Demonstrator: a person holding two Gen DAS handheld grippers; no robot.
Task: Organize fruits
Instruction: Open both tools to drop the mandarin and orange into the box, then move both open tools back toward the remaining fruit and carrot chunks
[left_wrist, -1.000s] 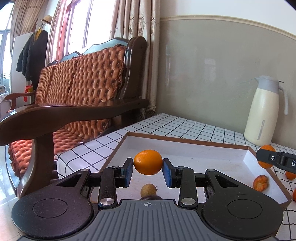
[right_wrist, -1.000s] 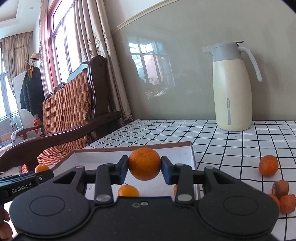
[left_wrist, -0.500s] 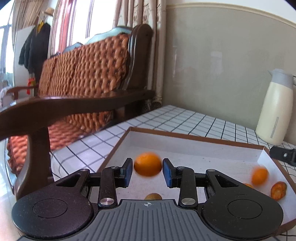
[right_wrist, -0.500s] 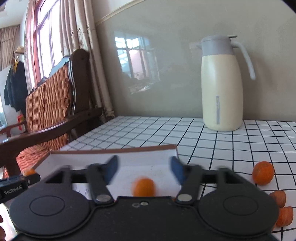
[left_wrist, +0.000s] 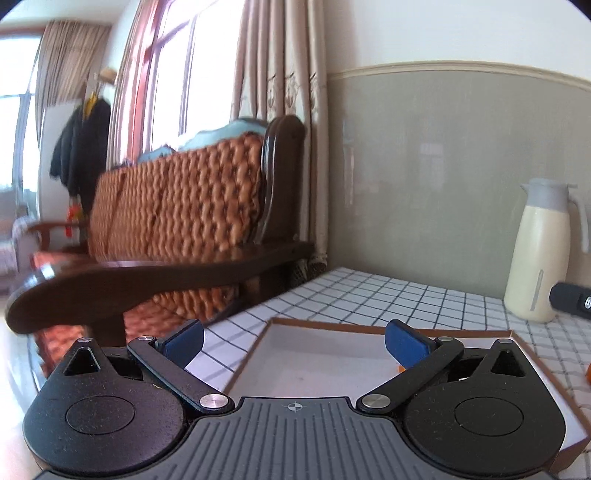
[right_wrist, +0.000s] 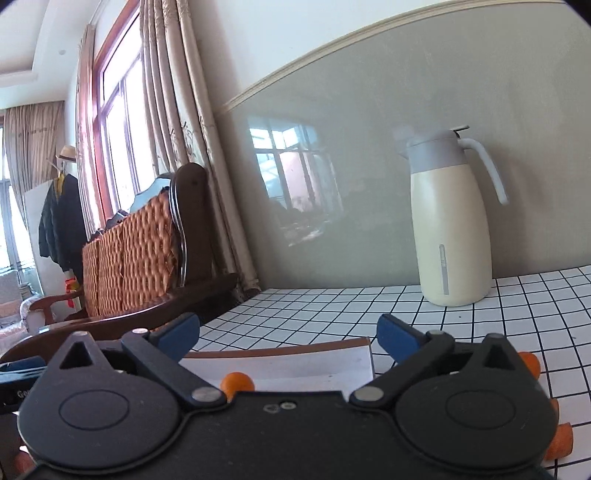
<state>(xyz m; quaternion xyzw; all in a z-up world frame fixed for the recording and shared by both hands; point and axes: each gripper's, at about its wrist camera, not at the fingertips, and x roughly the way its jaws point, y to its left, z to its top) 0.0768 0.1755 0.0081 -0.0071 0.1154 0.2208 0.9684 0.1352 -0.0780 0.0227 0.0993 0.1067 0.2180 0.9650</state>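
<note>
A shallow white tray with a brown rim (left_wrist: 325, 325) lies on the checked tablecloth; it also shows in the right wrist view (right_wrist: 280, 350). My left gripper (left_wrist: 293, 341) is open and empty above the tray's near left part. My right gripper (right_wrist: 288, 334) is open and empty above the tray's right end. A small orange fruit (right_wrist: 237, 382) lies in the tray just below the right gripper. Bits of orange fruit (right_wrist: 530, 363) lie on the cloth to the right, partly hidden by the gripper body. A sliver of orange (left_wrist: 400, 368) shows behind the left gripper's right finger.
A cream thermos jug (right_wrist: 452, 236) stands at the back by the wall, also in the left wrist view (left_wrist: 541, 254). A wooden sofa with orange cushions (left_wrist: 177, 229) stands left of the table. The other gripper's black tip (left_wrist: 570, 301) shows at the right edge.
Both grippers have opened and let go of their oranges, which dropped into the tray. Both grippers have risen and pulled back from the tray.
</note>
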